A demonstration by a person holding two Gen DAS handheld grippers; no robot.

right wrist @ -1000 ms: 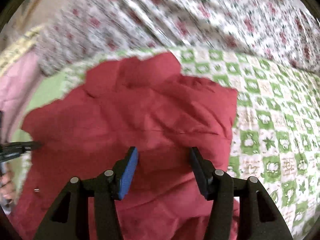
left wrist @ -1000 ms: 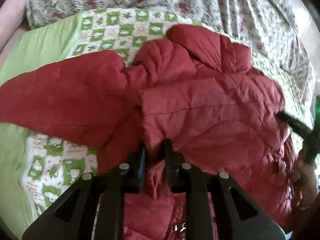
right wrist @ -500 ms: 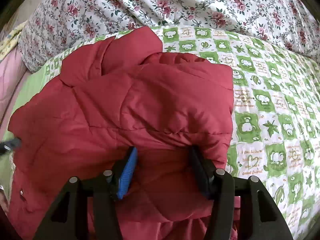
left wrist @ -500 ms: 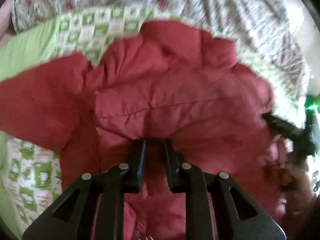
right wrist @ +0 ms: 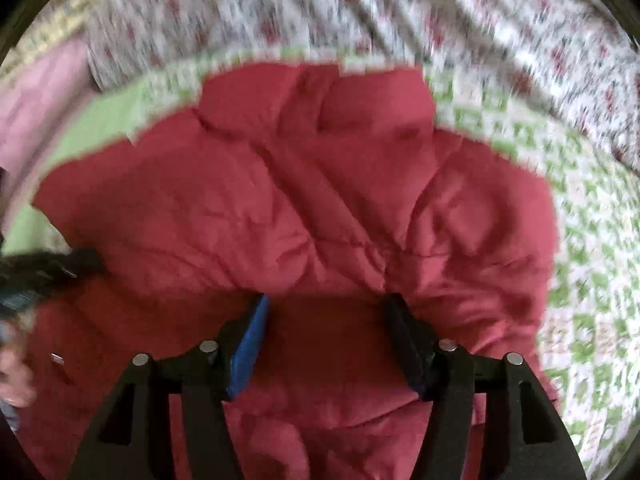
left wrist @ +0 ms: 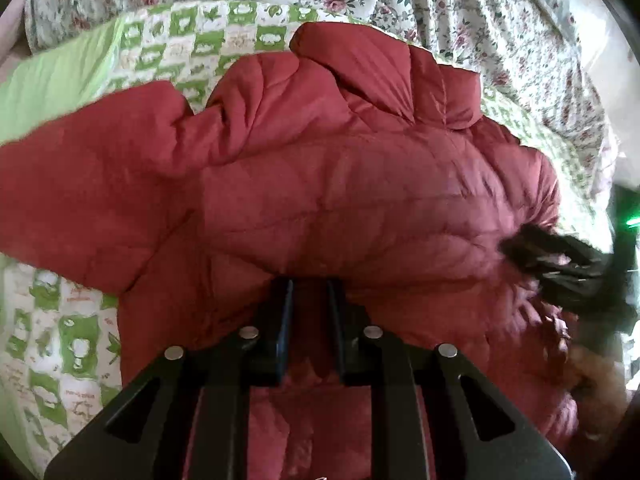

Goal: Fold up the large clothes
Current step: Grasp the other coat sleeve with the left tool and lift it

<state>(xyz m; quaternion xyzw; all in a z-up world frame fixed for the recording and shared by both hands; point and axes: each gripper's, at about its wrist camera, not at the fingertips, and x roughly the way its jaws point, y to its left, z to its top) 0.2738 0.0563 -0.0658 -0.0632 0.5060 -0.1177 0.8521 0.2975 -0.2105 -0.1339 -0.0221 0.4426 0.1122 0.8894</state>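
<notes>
The bed [left wrist: 80, 80] carries a green checked quilt [right wrist: 592, 320] and, behind it, a floral cover [left wrist: 460, 8]. A red padded jacket [left wrist: 340, 200] lies spread on the quilt, one sleeve [left wrist: 80, 184] out to the left, collar [left wrist: 384, 76] at the far side

The left gripper [left wrist: 310, 288] points level at the near hem; jaws narrow, pinching a fold of jacket between them. The right gripper [right wrist: 326, 308] hangs over the jacket; jaws wide, fabric between them; contact cannot be told, this view is blurred. Quilt lettering is too small to read
</notes>
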